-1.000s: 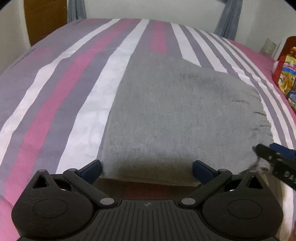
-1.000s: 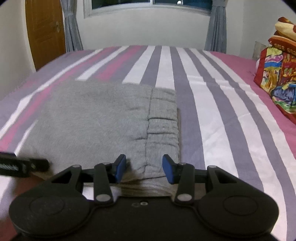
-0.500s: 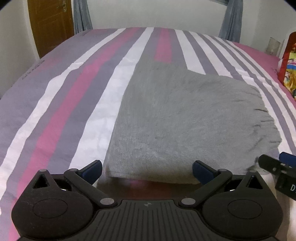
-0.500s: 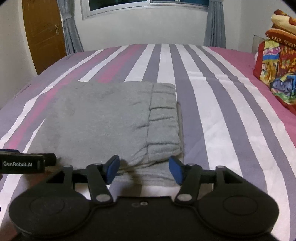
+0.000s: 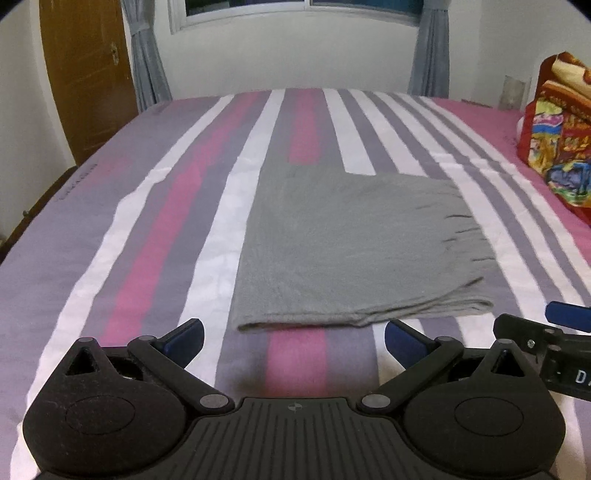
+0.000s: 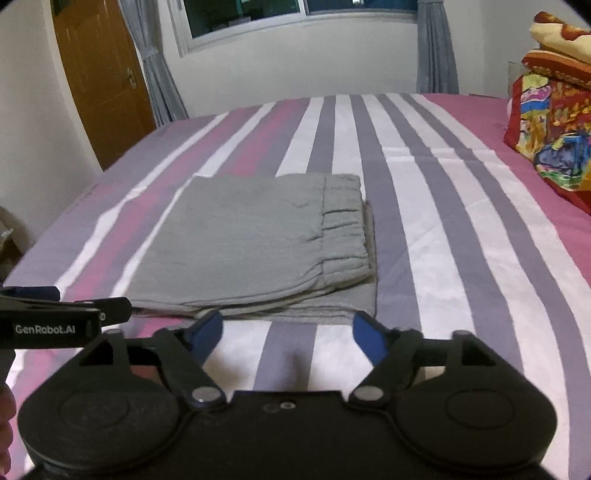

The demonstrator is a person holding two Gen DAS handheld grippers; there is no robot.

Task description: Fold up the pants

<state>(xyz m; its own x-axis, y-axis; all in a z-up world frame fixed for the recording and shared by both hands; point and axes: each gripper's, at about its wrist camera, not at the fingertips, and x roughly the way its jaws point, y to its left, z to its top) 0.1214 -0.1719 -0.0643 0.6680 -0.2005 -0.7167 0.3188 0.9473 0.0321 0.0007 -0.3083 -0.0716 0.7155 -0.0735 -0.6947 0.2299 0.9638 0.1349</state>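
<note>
The grey pants [image 5: 343,251] lie folded into a flat rectangle on the striped bed, with the gathered waistband on the right side [image 6: 343,236]. My left gripper [image 5: 293,341] is open and empty, just short of the near folded edge. My right gripper [image 6: 288,332] is open and empty, also just short of the near edge, at the waistband end. Neither gripper touches the cloth. The right gripper shows at the right edge of the left wrist view [image 5: 554,332]; the left gripper shows at the left edge of the right wrist view [image 6: 62,314].
The bed sheet [image 5: 155,236] has pink, purple and white stripes. A pile of colourful bedding [image 6: 554,125] sits at the bed's right side. A wooden door [image 6: 99,81], curtains and a window [image 6: 258,18] are behind the bed.
Both grippers have drawn back from the pants toward the near side and risen. The right gripper's jaws have opened wider and let go of the waistband edge. The pants stay folded.
</note>
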